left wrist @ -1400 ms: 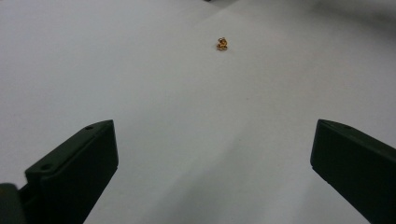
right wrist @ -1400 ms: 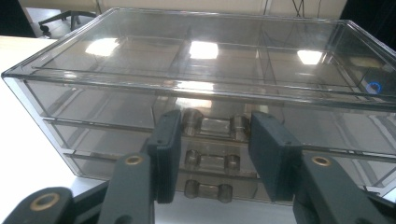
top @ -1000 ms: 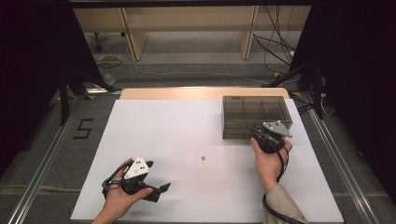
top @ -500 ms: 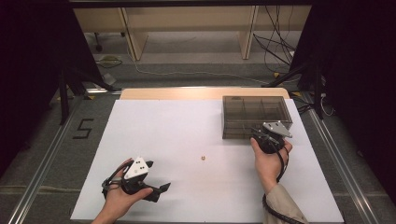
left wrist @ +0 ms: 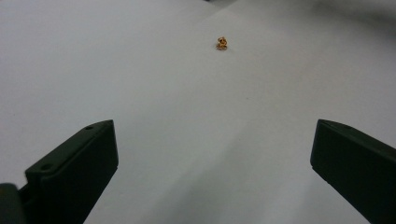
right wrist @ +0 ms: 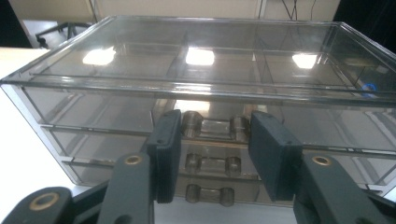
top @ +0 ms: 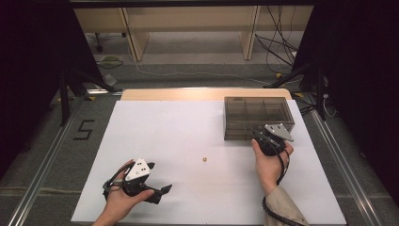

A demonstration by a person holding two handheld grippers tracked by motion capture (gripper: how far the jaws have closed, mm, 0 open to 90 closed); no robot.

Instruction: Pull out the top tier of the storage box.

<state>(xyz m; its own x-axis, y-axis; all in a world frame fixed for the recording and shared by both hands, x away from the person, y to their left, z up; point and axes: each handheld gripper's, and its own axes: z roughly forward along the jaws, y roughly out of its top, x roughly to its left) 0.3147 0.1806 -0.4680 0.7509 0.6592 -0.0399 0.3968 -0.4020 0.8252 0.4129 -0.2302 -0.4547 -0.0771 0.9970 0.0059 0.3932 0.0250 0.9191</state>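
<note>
A smoky clear plastic drawer box [top: 256, 110] stands at the table's right rear. My right gripper [top: 260, 134] reaches its front face. In the right gripper view the two jaws sit on either side of the top drawer's handle [right wrist: 215, 125], pads against its ends, so my right gripper [right wrist: 215, 135] is shut on it. Two more handles lie below. A tiny gold piece [top: 204, 159] lies alone mid-table. My left gripper [top: 162, 192] rests near the front left, pointing at that gold piece [left wrist: 222, 43], which is well ahead of it. The left gripper [left wrist: 212, 163] is wide open with nothing between the jaws.
The white board [top: 164, 127] covers the table, with a wooden strip [top: 188, 94] along its far edge. Metal rails run down both sides, and a "5" [top: 83, 129] is marked on the floor at left. Cables and furniture legs lie beyond the table.
</note>
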